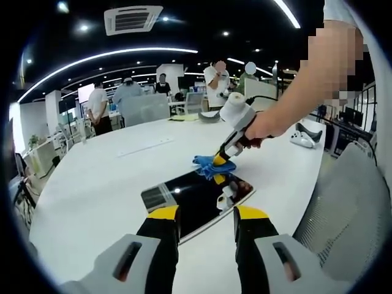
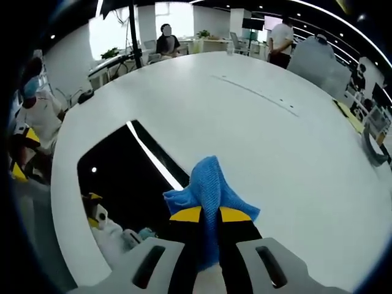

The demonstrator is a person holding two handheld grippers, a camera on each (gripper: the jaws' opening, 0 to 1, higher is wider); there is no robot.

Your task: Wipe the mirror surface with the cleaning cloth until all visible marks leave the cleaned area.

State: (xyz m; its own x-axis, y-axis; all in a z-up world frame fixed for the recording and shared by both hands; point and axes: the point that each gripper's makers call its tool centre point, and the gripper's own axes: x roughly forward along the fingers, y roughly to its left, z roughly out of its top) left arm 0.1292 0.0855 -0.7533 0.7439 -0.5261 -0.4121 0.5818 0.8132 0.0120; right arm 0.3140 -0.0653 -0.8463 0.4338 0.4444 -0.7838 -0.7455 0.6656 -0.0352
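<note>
The mirror (image 1: 197,202) lies flat near the table (image 1: 110,177) edge. The right gripper (image 2: 209,215) pinches the blue cloth (image 2: 208,187) at the mirror's far edge; the left gripper (image 1: 206,214) hovers with jaws spread. Best to press the cloth flat and sweep in overlapping strokes across the glass.

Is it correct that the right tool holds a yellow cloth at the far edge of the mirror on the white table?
Not quite: the cloth is blue, not yellow, as the right gripper view shows. The right tool is shut on it at the far edge of the mirror on the white table.
</note>
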